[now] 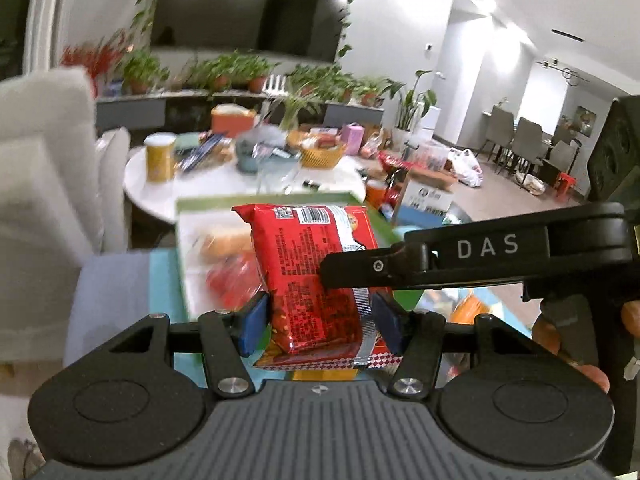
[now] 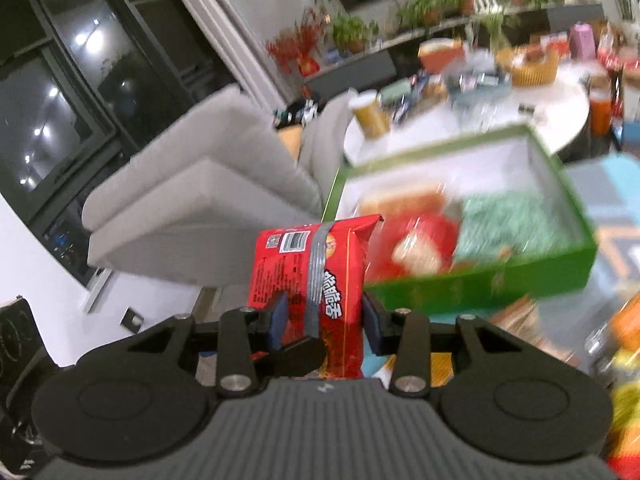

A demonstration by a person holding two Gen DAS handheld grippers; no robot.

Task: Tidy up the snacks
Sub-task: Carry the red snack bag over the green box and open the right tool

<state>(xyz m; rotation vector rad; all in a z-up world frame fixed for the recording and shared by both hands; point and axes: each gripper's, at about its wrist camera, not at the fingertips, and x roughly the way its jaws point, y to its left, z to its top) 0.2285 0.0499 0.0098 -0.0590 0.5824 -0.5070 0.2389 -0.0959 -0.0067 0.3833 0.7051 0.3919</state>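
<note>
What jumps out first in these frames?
A red snack packet, held up centre frame and pinched by both claws: the left claw at its bottom edge, the right claw from the side. Behind it sits an open green box with snacks already inside, then a cluttered round white table.

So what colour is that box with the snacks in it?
The box is green outside with a white lining; the right wrist view shows it best.
</note>
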